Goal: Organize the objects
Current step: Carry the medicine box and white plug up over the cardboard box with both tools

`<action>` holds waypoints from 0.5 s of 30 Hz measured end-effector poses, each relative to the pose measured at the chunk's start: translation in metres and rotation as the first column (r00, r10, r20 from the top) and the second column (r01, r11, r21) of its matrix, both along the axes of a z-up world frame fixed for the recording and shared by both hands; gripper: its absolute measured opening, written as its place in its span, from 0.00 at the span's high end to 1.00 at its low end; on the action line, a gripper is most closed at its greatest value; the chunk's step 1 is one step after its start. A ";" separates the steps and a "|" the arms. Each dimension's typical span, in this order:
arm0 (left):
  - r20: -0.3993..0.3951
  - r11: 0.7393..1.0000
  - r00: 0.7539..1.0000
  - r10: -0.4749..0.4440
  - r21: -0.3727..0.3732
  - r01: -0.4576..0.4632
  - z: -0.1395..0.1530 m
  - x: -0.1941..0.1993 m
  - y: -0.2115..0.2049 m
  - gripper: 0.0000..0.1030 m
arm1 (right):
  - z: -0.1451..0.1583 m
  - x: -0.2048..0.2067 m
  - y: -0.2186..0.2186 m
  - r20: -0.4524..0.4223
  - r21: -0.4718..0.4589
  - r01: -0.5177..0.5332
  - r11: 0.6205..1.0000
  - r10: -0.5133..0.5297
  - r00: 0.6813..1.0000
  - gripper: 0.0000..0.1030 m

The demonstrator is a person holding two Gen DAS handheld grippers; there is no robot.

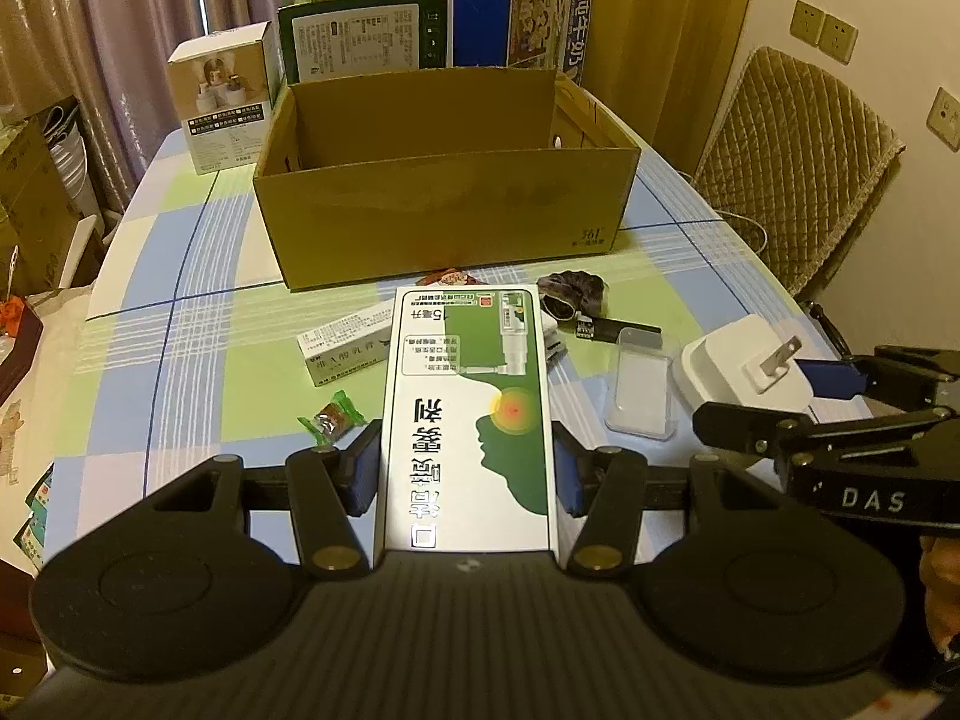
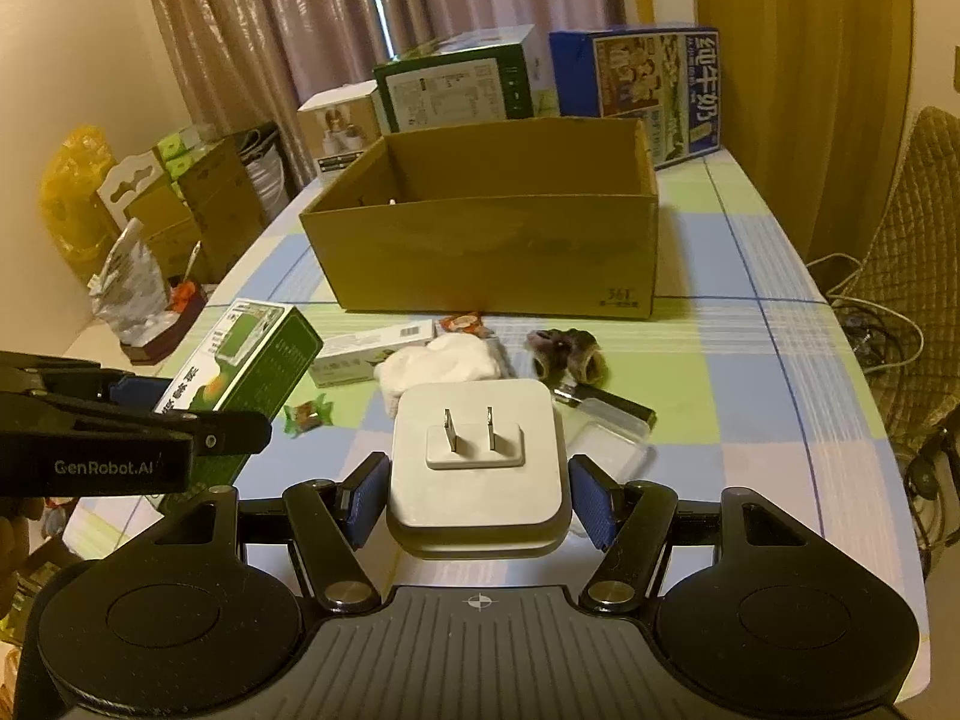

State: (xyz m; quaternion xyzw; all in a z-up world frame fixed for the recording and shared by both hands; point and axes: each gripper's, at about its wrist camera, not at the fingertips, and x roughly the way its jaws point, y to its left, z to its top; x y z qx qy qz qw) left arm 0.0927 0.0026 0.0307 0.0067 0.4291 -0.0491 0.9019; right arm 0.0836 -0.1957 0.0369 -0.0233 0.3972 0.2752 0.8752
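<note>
Left claw (image 1: 468, 468) gripping spray box (image 1: 468, 408)

From my remote feed: a table under a blue, green and white checked tablecloth (image 1: 198, 312) fills the centre of the frame. Pinkish-brown curtains (image 2: 288, 30) hang across the top, a wooden door (image 2: 798, 60) at upper right. A quilted chair (image 1: 798, 180) sits at right beneath cream-wall sockets (image 1: 822, 30). Stacked cartons (image 2: 204, 198) crowd the left edge in warm, dim light.
</note>
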 end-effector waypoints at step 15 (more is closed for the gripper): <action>0.000 0.999 1.000 -0.027 0.032 0.027 0.002 0.029 0.010 0.51 | 0.005 0.034 0.006 0.004 -0.022 -0.011 1.000 0.011 1.000 0.40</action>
